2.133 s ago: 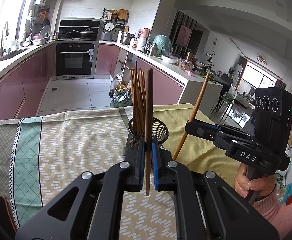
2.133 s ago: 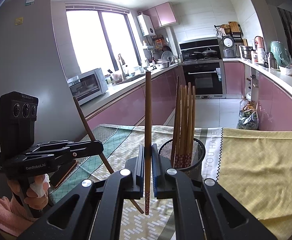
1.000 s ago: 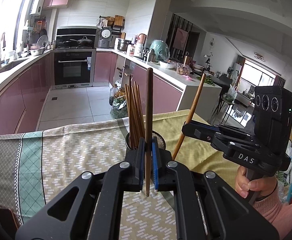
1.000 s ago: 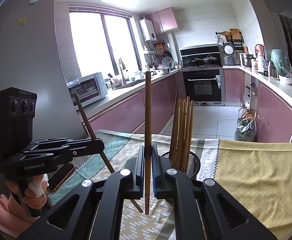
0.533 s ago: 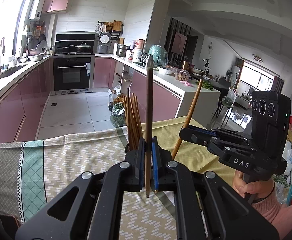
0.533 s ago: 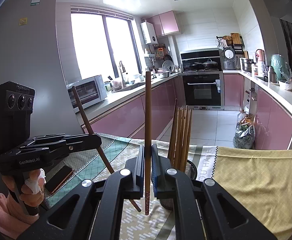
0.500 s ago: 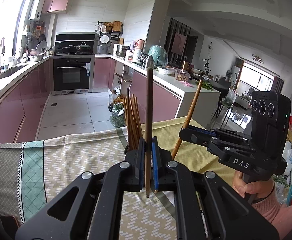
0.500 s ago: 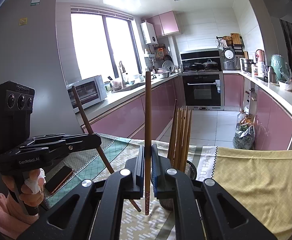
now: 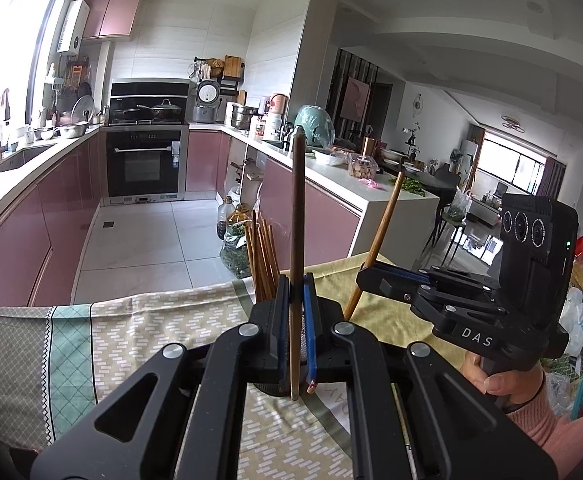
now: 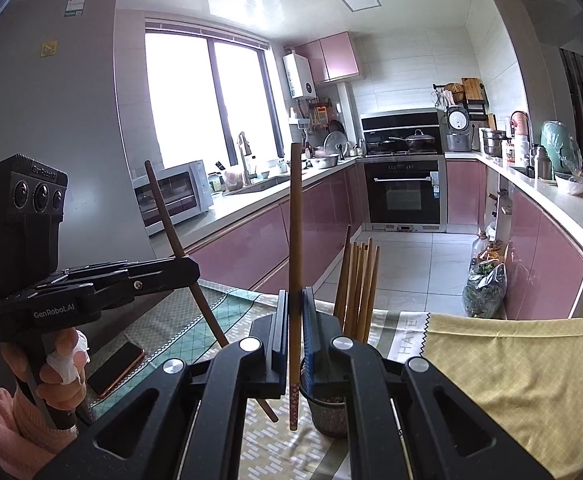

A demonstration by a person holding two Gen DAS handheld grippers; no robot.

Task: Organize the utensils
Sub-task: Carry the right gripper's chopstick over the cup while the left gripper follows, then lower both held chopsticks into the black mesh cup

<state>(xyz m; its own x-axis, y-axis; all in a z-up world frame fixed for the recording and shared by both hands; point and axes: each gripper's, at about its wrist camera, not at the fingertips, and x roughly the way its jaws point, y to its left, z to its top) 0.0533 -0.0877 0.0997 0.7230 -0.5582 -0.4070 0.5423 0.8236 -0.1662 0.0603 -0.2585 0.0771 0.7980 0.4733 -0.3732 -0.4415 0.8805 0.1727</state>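
Note:
My left gripper [image 9: 296, 300] is shut on a dark wooden chopstick [image 9: 297, 208], held upright above the table. Behind its fingers stands a black mesh holder [image 10: 331, 412] with several chopsticks [image 9: 263, 256] in it, mostly hidden in the left wrist view. My right gripper [image 10: 295, 308] is shut on another upright chopstick [image 10: 295, 240], just left of the holder's chopsticks [image 10: 359, 280]. Each view also shows the other gripper: the right one [image 9: 365, 276] with its slanted chopstick [image 9: 383, 220], and the left one [image 10: 189, 266] with its leaning chopstick [image 10: 167, 208].
A patterned green and beige cloth [image 9: 131, 340] and a yellow cloth [image 10: 511, 360] cover the table. A phone [image 10: 117, 368] lies near the left edge. Behind the table are pink kitchen cabinets, an oven and a tiled floor.
The left gripper has risen with its chopstick, and the holder and table sit lower in both views. Both grips are unchanged.

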